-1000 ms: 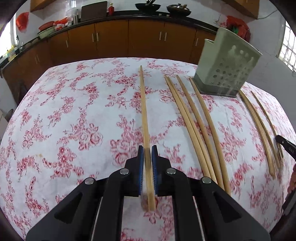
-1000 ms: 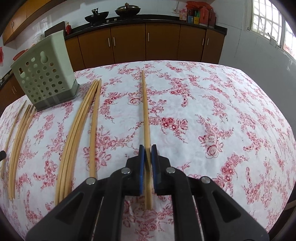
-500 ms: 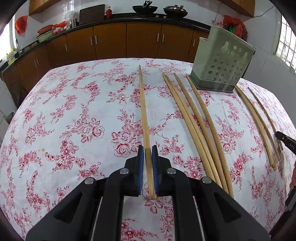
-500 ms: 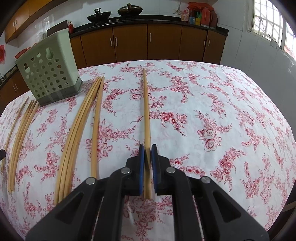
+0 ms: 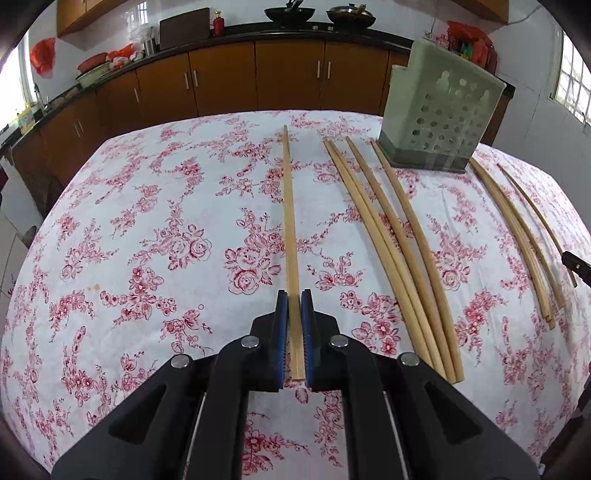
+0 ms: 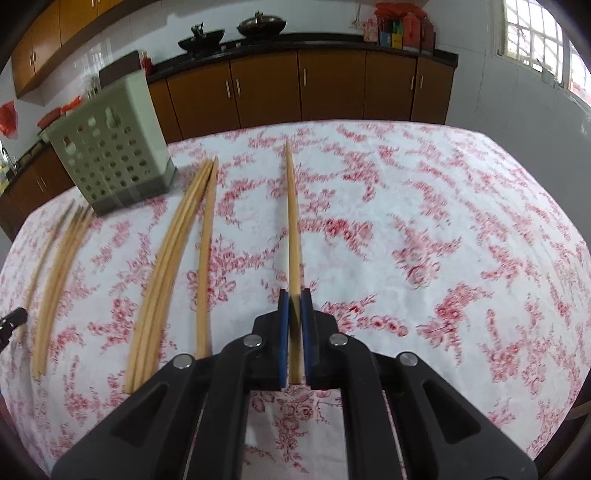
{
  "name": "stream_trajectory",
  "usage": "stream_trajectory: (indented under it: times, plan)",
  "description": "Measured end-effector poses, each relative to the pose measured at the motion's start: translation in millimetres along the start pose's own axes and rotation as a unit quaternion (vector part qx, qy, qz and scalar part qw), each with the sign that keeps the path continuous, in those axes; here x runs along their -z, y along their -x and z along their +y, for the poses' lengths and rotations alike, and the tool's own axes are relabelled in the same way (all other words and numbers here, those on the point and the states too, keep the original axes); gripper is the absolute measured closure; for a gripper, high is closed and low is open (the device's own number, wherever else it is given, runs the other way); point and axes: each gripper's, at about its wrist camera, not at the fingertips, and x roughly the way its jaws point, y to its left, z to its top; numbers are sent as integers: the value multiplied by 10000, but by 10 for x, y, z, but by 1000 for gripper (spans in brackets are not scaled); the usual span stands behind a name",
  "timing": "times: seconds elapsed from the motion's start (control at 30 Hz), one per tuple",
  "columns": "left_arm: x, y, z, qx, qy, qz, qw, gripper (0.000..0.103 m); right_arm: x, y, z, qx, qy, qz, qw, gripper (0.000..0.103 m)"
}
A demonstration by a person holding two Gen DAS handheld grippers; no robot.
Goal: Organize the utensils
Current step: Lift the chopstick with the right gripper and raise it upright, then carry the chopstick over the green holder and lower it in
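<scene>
My left gripper [image 5: 294,297] is shut on a long wooden chopstick [image 5: 290,221] that points forward over the floral tablecloth [image 5: 147,229]. My right gripper [image 6: 294,295] is shut on another chopstick [image 6: 293,221], held above the cloth. A pale green perforated utensil holder [image 5: 439,122] stands at the far side; it also shows in the right wrist view [image 6: 110,147]. A group of loose chopsticks [image 5: 399,251] lies between the two grippers, and it also shows in the right wrist view [image 6: 173,258]. A second group [image 5: 517,236] lies right of the holder.
Brown kitchen cabinets [image 5: 221,81] with a dark counter run behind the table. Two woks [image 6: 236,31] sit on the counter. A window [image 6: 532,33] is at the right. The table edge curves away on all sides.
Both grippers have risen and tilted up with their chopsticks. The holder looks nearer in both views. The right wrist view is now motion-blurred.
</scene>
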Motion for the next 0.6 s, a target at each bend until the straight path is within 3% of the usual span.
stream_trajectory:
  times: [0.3,0.6]
  plan:
    - [-187,437,74,62,169,-659,9977,96,-221,489,-94,-83,-157,-798,9967,95]
    - [-545,957,159,276,508,-1568,9859,96,-511,864,-101,-205,-273,-1532,9876,95]
